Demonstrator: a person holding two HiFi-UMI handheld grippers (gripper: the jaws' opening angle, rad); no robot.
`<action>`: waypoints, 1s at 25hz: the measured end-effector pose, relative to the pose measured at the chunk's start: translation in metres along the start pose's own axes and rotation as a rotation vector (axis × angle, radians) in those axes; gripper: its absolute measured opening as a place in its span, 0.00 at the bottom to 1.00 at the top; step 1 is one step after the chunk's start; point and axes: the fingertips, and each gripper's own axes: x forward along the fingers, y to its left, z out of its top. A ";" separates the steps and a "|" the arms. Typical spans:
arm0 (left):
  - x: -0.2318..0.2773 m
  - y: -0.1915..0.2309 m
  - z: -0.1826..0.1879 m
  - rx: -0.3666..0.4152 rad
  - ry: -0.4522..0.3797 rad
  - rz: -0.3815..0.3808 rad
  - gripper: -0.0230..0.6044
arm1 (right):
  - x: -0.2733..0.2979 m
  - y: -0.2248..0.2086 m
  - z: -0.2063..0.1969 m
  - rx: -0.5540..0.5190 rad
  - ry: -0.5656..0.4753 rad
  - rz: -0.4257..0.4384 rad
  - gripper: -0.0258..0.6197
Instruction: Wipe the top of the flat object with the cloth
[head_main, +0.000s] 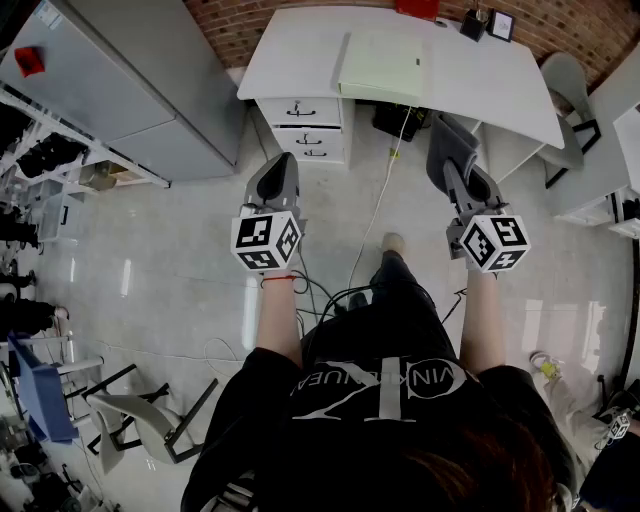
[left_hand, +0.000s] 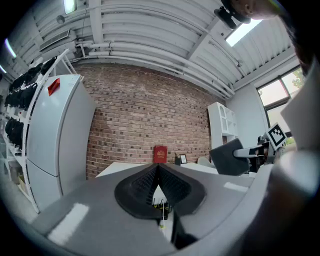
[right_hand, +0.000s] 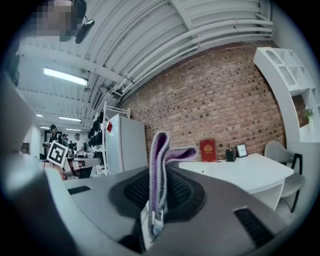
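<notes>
Open floor (head_main: 180, 260) between me and desk (head_main: 300, 50); both my grippers hang over it. Left gripper (head_main: 283, 162) closed and bare, points toward drawer unit (head_main: 308, 125) under desk's left end. Right gripper (head_main: 462, 185) clamped on cloth (right_hand: 159, 170), which flops out past tips. Desk top bare left and right of flat object (head_main: 382, 65). Back edge crowded: red book (head_main: 417, 8), pen cup (head_main: 473, 22), frame (head_main: 501, 24). Grey chair (head_main: 570, 90) blocks desk's right end. Fridge (head_main: 120, 90) walls off my left. Cable (head_main: 378, 205) trails across floor toward my feet.

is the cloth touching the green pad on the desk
Apart. The head view shows the cloth, pinched in the right gripper, held up in front of the desk, with bare desktop between it and the green pad.
</notes>
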 end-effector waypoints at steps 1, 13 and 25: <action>0.002 0.001 -0.001 -0.004 0.002 -0.001 0.06 | 0.001 -0.001 0.001 0.001 -0.001 -0.001 0.12; 0.059 0.014 -0.006 -0.015 0.015 -0.002 0.06 | 0.050 -0.034 0.003 0.006 0.006 0.000 0.12; 0.161 0.054 -0.021 -0.039 0.066 0.000 0.06 | 0.149 -0.086 -0.013 0.022 0.087 0.020 0.12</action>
